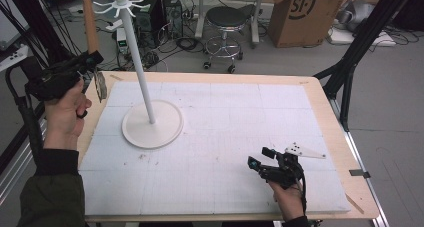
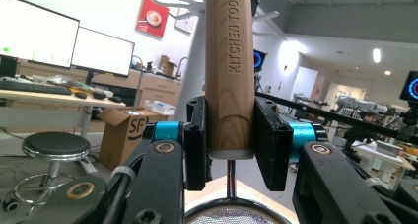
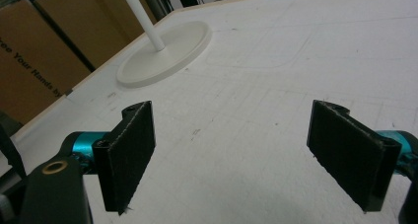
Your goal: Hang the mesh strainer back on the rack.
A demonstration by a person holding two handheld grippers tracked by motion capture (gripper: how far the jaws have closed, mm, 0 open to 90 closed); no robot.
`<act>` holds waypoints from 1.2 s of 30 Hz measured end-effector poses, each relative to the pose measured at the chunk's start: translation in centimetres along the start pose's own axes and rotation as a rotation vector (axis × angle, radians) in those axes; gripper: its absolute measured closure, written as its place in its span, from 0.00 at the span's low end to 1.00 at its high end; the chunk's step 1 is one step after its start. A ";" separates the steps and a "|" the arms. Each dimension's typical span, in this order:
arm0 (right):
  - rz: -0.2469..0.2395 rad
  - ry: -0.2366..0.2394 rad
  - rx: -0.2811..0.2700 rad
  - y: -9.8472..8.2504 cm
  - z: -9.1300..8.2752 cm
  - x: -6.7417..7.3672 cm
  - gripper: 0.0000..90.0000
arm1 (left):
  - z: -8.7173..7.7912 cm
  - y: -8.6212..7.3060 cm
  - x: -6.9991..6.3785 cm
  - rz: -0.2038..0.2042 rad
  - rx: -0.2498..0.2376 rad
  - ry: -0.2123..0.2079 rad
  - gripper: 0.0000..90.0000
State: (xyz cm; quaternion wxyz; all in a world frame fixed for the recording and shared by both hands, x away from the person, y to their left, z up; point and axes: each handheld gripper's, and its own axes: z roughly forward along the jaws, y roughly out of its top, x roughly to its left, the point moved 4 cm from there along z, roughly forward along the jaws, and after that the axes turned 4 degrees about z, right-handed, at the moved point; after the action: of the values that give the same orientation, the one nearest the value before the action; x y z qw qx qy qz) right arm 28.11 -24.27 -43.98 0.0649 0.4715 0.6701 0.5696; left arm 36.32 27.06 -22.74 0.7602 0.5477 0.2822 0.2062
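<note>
strainer (image 1: 100, 85) w/ wooden handle (image 2: 229, 71) is pinched upright in left gripper (image 2: 229, 150) jaws, mesh end hanging down, held up left of the white hook stand (image 1: 139, 62) whose top hooks sit up & right of it; right gripper (image 3: 246, 155) rests far off on worktop (image 1: 240, 117), jaws spread, nothing between.

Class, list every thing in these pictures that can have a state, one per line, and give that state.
Left tongs: shut on the strainer handle, held up off the table.
Strainer: gripped by its wooden handle, handle upright, mesh end hanging below.
Right tongs: open, nothing between them, low over the mat.
Rack: upright on the mat, hooks bare.
Mat: flat on the table.
</note>
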 end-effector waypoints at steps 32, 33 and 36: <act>0.008 -0.019 0.003 -0.3 0.1 -0.4 0.20 | 1.6 -2.4 0.9 -0.018 0.073 -0.044 0.77; 0.010 -0.018 0.004 -0.3 0.1 -0.4 0.20 | 1.7 -2.4 0.9 -0.019 0.075 -0.043 0.77; 0.009 -0.019 0.005 -0.3 0.1 -0.4 0.20 | 2.0 -2.6 0.8 -0.018 0.082 -0.044 0.76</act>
State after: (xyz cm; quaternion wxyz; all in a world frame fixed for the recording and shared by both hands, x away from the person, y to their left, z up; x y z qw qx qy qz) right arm 28.20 -24.47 -44.45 0.0676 0.4802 0.6686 0.5638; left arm 38.24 25.35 -24.90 0.7451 0.5800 0.2785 0.1755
